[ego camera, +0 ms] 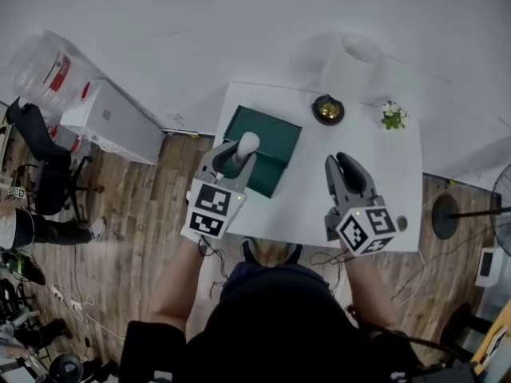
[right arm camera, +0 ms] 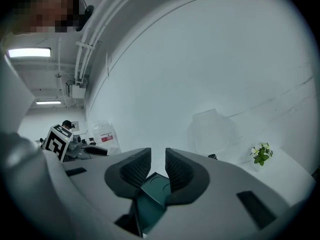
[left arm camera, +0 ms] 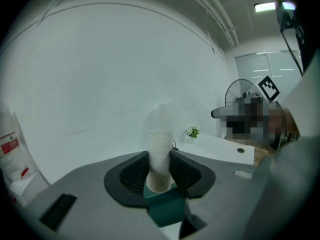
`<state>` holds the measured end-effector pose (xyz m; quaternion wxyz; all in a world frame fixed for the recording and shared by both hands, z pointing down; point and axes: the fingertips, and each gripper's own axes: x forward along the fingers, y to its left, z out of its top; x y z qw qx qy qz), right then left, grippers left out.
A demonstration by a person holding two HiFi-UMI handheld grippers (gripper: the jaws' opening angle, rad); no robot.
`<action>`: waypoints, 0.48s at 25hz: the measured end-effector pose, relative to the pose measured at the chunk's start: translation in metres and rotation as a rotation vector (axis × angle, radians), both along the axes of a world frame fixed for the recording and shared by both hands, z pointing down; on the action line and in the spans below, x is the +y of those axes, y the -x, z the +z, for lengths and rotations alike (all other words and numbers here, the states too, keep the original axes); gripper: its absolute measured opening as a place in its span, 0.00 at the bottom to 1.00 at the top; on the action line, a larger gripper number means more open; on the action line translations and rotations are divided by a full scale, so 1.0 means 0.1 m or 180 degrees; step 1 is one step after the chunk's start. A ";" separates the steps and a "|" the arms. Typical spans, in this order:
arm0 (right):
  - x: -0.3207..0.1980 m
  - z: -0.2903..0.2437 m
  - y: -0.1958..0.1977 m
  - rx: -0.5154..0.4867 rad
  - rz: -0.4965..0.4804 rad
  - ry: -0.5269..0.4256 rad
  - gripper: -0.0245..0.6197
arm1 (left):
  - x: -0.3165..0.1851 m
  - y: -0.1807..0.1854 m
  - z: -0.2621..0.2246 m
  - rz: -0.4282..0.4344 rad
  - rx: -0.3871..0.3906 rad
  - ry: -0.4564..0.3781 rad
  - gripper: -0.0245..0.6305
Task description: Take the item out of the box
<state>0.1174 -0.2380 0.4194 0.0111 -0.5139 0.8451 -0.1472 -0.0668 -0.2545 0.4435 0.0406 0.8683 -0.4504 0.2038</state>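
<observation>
A white, smooth, rectangular desk [ego camera: 319, 206] stood on a wood-plank floor [ego camera: 136, 214]. Left of it on the floor leaned a large clear plastic water jug [ego camera: 48, 74] with a red label, its print too small to read. On the desk's left part lay a dark green, flat, matte rectangular box [ego camera: 271, 138].

The left claw [ego camera: 233, 153], grey with ribbed black pads and a cube of black-and-white square markers, was clamped on a pale, frosted white cylinder with a rounded top [left arm camera: 159, 154]. The cylinder stood upright between the 2 pads, held over the box with its lower end showing above the green surface.

The right claw [ego camera: 348, 166], of the same build, hung over bare desk right of the box. Its 2 jaws stood a little apart, with nothing between the pads.

At the desk's far edge sat a small round dark object with a brassy centre [ego camera: 327, 108] and, smaller, a green plant [ego camera: 392, 116].
</observation>
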 end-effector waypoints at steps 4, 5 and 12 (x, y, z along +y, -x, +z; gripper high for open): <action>0.03 -0.16 0.04 -0.0004 -0.0027 -0.0128 0.15 | 0.11 -0.01 -0.34 -0.0045 0.0144 -0.0258 0.23; 0.03 -0.20 0.05 -0.0006 -0.0033 -0.0165 0.15 | 0.14 -0.01 -0.43 -0.0046 0.0177 -0.0326 0.23; 0.07 -0.54 0.07 -0.0052 -0.0054 -0.0371 0.13 | 0.33 -0.06 -0.98 -0.0091 0.0446 -0.0698 0.23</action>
